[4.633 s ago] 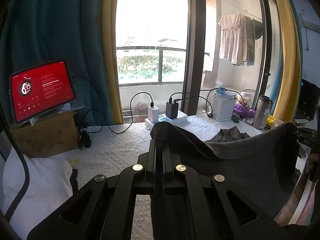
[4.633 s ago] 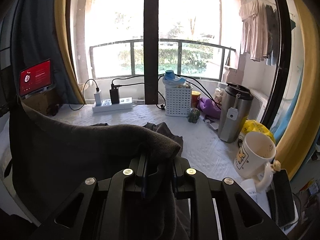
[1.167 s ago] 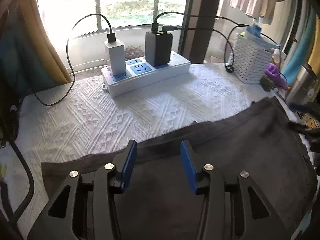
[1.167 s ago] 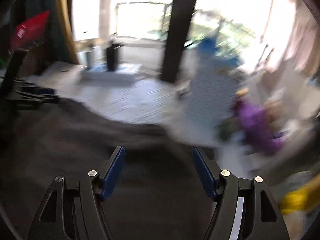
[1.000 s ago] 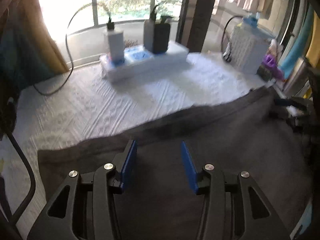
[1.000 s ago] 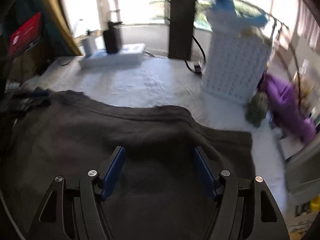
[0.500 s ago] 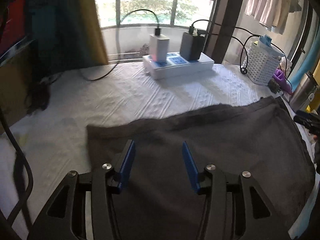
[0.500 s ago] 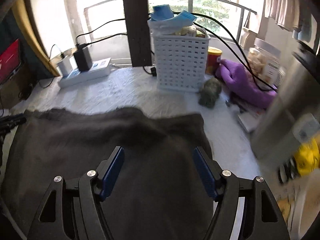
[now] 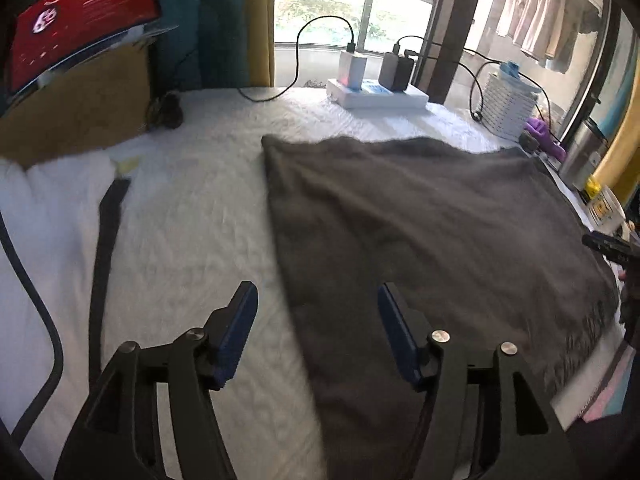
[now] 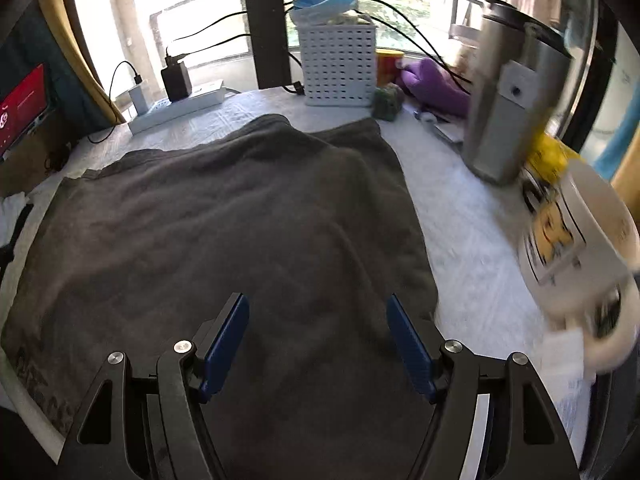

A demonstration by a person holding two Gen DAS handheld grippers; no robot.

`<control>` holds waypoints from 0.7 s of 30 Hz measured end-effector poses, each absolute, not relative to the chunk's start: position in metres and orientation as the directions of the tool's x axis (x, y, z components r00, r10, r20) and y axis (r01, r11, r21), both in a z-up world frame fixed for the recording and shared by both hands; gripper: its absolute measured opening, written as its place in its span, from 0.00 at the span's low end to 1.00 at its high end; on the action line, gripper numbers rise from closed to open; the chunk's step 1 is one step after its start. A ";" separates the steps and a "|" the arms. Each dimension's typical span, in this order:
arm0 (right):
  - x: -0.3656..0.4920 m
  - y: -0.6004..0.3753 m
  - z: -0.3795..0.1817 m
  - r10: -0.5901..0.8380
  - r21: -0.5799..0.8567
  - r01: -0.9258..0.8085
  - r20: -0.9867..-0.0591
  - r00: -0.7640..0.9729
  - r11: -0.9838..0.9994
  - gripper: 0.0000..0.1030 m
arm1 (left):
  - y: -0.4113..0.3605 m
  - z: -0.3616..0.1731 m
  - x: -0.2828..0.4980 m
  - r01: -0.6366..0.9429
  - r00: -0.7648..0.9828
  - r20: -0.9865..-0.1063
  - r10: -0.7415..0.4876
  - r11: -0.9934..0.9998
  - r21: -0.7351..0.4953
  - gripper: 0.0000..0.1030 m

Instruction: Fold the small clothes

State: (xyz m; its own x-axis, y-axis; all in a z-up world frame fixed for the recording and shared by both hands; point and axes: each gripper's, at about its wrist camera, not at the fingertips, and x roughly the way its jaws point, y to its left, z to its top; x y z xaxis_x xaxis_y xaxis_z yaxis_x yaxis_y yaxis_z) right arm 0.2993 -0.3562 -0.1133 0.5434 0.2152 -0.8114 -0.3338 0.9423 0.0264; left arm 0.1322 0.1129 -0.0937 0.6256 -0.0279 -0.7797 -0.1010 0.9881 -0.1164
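Cloth: one dark grey piece lies flat and spread on the white bedcover, and no gripper has hold of it.

Two grippers are in view, one per camera. The left gripper points down at a slant over the left edge of the cloth. Its jaws have just been opening and now stand well apart; the left blue pad is over the bare bedcover and the right pad is over the cloth, with nothing pressed between them. The right gripper also slants down, above the cloth near its right edge. Its jaws stand wide and both pads hang over the fabric without pinching it. At the far right of the left view, the dark tip of the other gripper shows beside the right edge of the cloth.

Farther out, one white power strip with two chargers plugged in lies by the window. One white basket stands behind the cloth, with one steel flask to its right and one white mug nearer, blurred. One red screen rests on a cardboard box at the left.
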 end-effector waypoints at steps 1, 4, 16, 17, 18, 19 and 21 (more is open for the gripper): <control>0.294 -0.358 -0.112 0.212 0.025 -0.327 -0.808 0.550 0.945 0.71 | 0.113 -0.095 0.125 -0.094 0.626 -0.779 -0.034 0.988 -0.119 0.61; 0.279 -0.363 -0.106 0.199 0.012 -0.313 -0.795 0.573 0.950 0.71 | 0.110 -0.100 0.108 -0.082 0.629 -0.776 -0.052 0.988 -0.133 0.62; 0.223 -0.400 -0.085 0.111 -0.058 -0.238 -0.763 0.637 0.970 0.71 | 0.088 -0.120 0.063 0.024 0.626 -0.775 -0.082 0.996 -0.086 0.63; 0.217 -0.407 -0.084 0.099 -0.062 -0.223 -0.760 0.643 0.973 0.71 | 0.086 -0.121 0.061 0.031 0.624 -0.778 -0.074 0.997 -0.070 0.63; 0.213 -0.413 -0.083 0.093 -0.060 -0.211 -0.758 0.646 0.976 0.71 | 0.083 -0.122 0.058 0.043 0.623 -0.778 -0.080 0.997 -0.068 0.63; 0.208 -0.420 -0.082 0.091 -0.055 -0.200 -0.756 0.649 0.978 0.71 | 0.082 -0.123 0.056 0.052 0.624 -0.776 -0.093 0.996 -0.078 0.63; 0.198 -0.433 -0.082 0.083 -0.046 -0.178 -0.752 0.654 0.983 0.71 | 0.080 -0.128 0.054 0.064 0.621 -0.776 -0.112 0.994 -0.092 0.63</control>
State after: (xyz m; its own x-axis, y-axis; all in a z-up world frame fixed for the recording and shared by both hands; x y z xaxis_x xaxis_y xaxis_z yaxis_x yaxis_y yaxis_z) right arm 0.1984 -0.4333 -0.0821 0.6540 0.0832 -0.7519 -0.1775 0.9831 -0.0457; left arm 0.0540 0.0797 -0.1276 0.6210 -0.1123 -0.7757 0.0641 0.9936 -0.0925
